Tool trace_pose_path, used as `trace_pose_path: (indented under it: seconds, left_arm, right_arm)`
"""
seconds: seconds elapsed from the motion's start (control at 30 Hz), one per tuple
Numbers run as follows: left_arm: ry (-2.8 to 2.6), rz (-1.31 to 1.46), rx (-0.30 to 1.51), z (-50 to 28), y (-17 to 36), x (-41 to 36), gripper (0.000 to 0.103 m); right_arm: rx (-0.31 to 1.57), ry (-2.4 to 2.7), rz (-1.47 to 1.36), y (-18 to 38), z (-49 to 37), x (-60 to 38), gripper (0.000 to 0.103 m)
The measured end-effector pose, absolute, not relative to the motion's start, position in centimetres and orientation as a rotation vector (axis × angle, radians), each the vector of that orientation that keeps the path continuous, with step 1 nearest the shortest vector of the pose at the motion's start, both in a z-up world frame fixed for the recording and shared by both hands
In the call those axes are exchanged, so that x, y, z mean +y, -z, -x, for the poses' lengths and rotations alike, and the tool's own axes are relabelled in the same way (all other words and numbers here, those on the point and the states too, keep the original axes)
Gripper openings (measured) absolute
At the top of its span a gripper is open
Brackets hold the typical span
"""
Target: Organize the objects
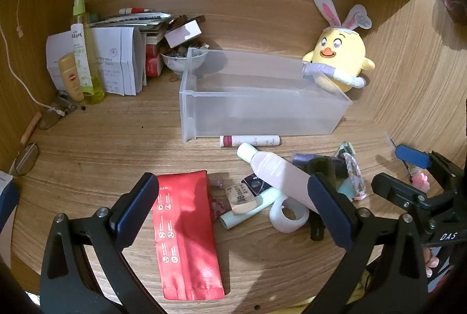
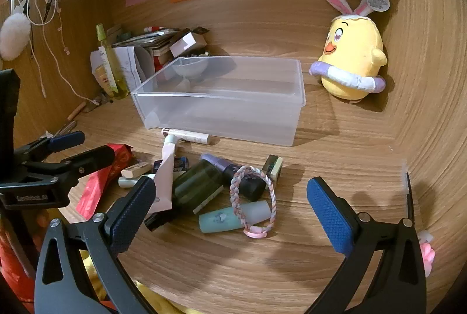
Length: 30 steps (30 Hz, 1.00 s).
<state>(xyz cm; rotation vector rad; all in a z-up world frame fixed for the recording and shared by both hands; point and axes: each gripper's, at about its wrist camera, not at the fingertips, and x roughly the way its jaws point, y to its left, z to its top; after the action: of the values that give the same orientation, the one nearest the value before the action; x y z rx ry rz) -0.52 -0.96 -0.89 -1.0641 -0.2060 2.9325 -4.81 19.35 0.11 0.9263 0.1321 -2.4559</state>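
Holding both grippers wide with nothing gripped, I see the left gripper [image 1: 233, 206] straddling the red pouch [image 1: 186, 235], the braided bracelet [image 2: 253, 198] between my right gripper [image 2: 230, 212] fingers; grabbing it may drag the mint tube [image 2: 233, 216], missing the clear bin [image 2: 221, 98] beyond.

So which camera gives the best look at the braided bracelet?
The right wrist view: the braided bracelet shows as a whole loop draped over the mint tube. In the left wrist view, the bracelet is only partly visible beside that gripper's finger.
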Motion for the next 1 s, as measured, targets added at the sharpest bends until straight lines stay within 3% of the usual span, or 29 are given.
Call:
trace_pose_path:
  seconds: [1.0]
  left_arm:
    - [-2.926,1.052,-0.153,0.22,0.72,-0.15,0.103]
  right_arm:
    - [0.113,2.441,-0.927,0.24,4.45,19.08,0.103]
